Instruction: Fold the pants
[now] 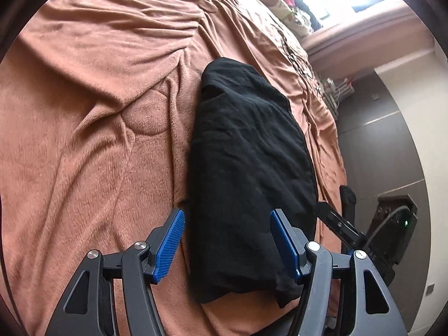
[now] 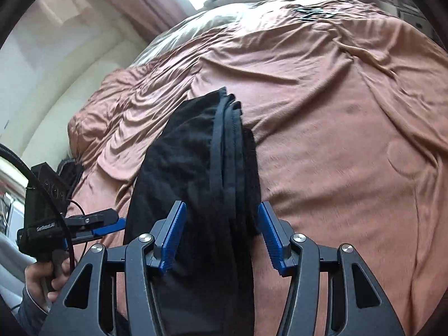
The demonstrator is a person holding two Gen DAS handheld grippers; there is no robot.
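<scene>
The black pants (image 1: pixel 249 168) lay folded in a long bundle on the bed (image 1: pixel 84 140) — brown blanket under them. The left gripper (image 1: pixel 226 240) and the right gripper (image 2: pixel 221 235) both had jaws spread wide around the pants — not pinching.

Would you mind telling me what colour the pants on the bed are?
Black; the pants show best in the left wrist view, on the brown blanket.
</scene>
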